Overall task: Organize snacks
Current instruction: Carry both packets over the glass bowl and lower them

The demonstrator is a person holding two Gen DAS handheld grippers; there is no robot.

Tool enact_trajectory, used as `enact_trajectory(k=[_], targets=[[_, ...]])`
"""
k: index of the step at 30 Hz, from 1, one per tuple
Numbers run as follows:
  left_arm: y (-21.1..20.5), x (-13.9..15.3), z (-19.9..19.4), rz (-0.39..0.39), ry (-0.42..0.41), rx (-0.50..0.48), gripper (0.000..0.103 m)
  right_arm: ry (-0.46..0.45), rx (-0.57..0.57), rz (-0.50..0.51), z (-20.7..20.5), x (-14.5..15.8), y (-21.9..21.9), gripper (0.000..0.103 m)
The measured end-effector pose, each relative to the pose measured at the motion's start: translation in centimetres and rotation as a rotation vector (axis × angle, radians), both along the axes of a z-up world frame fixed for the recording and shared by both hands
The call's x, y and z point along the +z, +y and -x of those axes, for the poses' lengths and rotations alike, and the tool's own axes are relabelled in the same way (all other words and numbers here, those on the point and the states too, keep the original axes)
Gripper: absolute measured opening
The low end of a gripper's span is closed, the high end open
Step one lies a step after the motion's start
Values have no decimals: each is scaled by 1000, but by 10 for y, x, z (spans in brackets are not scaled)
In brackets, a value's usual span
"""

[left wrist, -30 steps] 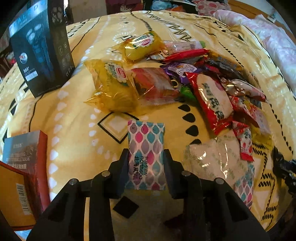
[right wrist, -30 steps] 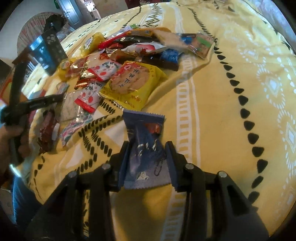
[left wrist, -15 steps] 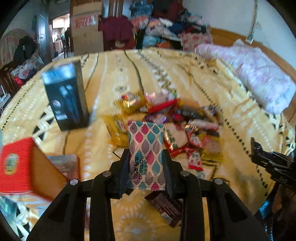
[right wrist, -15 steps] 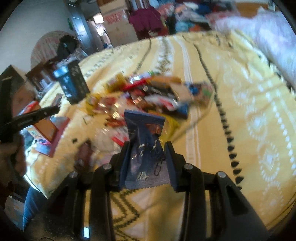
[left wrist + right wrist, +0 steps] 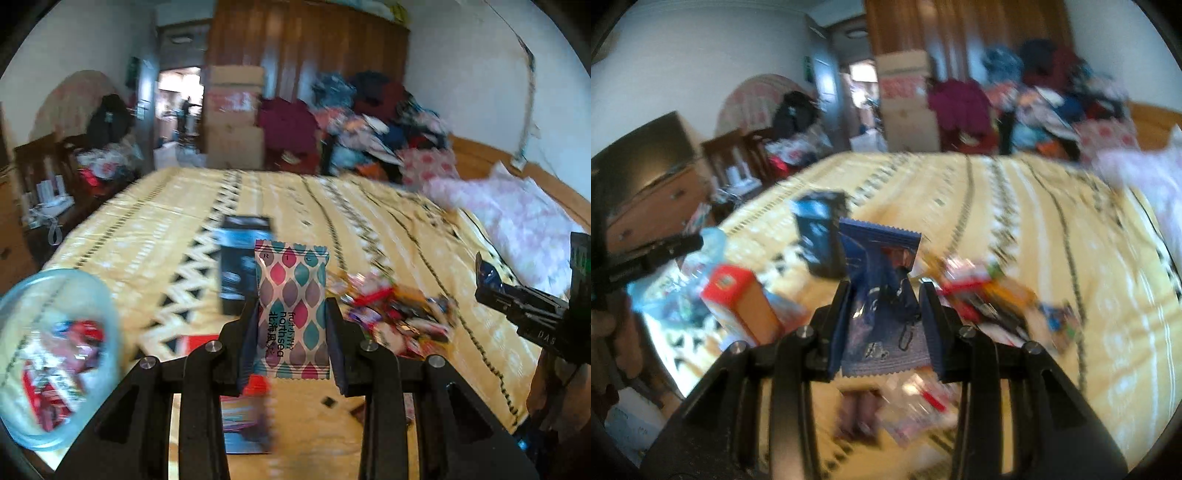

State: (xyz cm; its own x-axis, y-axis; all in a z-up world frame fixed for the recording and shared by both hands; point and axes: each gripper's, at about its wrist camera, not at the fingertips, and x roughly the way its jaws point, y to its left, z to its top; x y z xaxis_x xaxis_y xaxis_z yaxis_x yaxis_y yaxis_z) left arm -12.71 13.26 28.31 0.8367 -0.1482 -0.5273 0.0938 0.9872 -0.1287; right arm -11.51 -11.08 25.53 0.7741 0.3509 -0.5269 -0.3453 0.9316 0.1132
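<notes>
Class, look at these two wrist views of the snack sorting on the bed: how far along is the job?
Early to midway. Done: some wrapped snacks already lie in the clear bowl. In hand: the left gripper grips a leaf-patterned packet, the right gripper a dark blue packet, both clear of the bedspread. Left: a pile of snacks on the bed.

Snacks and boxes spread on the bed

On the bed (image 5: 155, 229), the snack pile (image 5: 395, 314) lies right of the upright box (image 5: 240, 269). The bowl (image 5: 55, 354) holding packets sits at the left edge. A pillow (image 5: 517, 221) lies far right; a clothes heap (image 5: 369, 125) and stacked cartons (image 5: 234, 118) stand behind the bed.
</notes>
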Motion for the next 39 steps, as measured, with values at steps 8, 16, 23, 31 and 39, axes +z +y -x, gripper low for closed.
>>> enact_trajectory(k=[8, 16, 23, 31, 39], targets=[[95, 32, 30, -5, -70, 201, 35, -70, 172, -47, -20, 41, 102, 37], [182, 33, 52, -31, -72, 398, 35, -88, 355, -29, -25, 60, 206, 37], [239, 11, 60, -38, -28, 525, 35, -54, 504, 9, -24, 55, 291, 37], [269, -17, 56, -24, 37, 577, 35, 5, 608, 67, -22, 34, 349, 37], [278, -29, 48, -9, 68, 588, 35, 65, 646, 98, -24, 19, 380, 37]])
